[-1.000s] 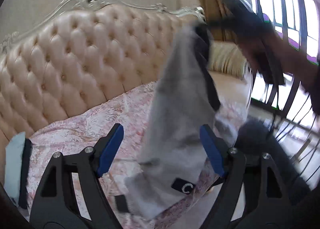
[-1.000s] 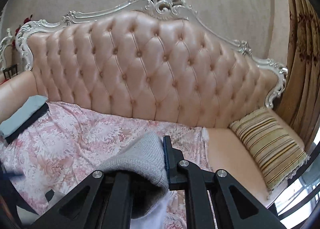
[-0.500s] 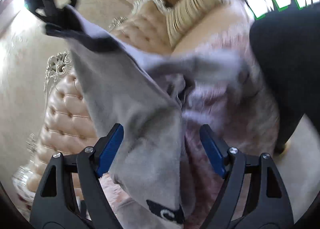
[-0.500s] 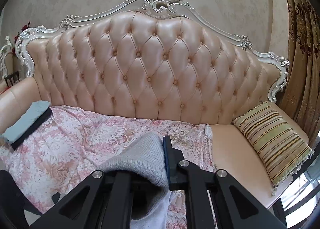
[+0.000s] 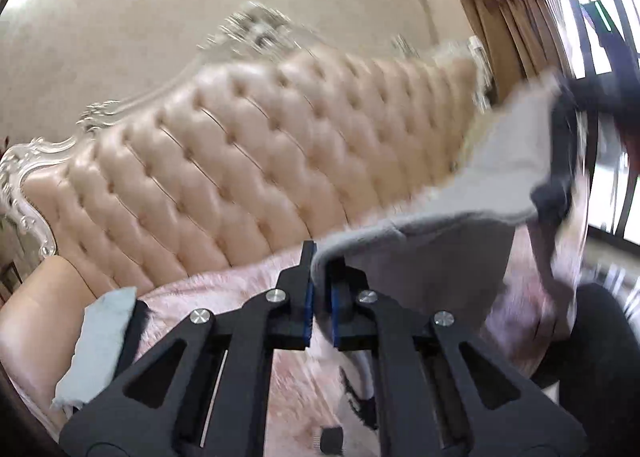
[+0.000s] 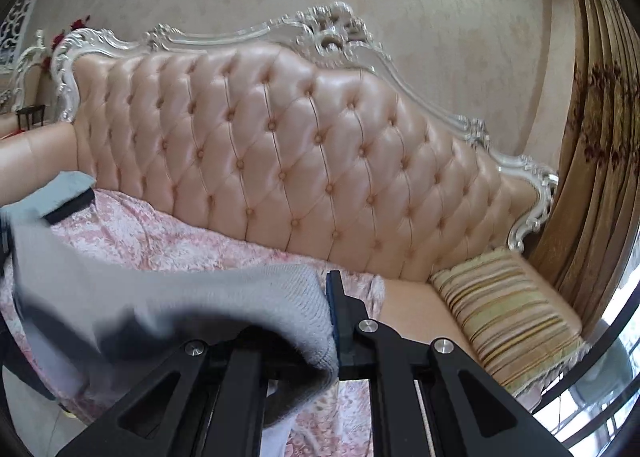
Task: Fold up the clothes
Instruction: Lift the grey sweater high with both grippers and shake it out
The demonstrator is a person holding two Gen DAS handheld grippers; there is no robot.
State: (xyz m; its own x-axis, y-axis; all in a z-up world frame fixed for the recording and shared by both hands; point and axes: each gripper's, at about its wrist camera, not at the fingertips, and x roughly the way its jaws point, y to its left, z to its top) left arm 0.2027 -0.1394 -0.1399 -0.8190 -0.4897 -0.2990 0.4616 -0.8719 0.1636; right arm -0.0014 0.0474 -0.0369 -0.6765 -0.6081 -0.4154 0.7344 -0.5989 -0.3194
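A grey knit garment (image 5: 440, 253) with dark trim hangs in the air above the sofa, stretched between my two grippers. My left gripper (image 5: 320, 289) is shut on one edge of it, with the cloth running up and to the right. My right gripper (image 6: 326, 321) is shut on another ribbed edge of the same garment (image 6: 180, 297), which drapes over its left finger and stretches away to the left. The garment's lower part hangs out of sight below the fingers.
A tufted pink leather sofa (image 6: 280, 145) with a silver carved frame fills both views. A pink floral cover (image 6: 152, 233) lies on its seat. A folded light-blue and dark cloth pile (image 5: 100, 341) sits at the left end. A striped cushion (image 6: 508, 309) lies at the right end. Curtains (image 6: 592, 157) hang on the right.
My left gripper was open beside the hanging garment and has now shut on its edge. The garment is now spread sideways between both grippers. The right gripper has kept its hold.
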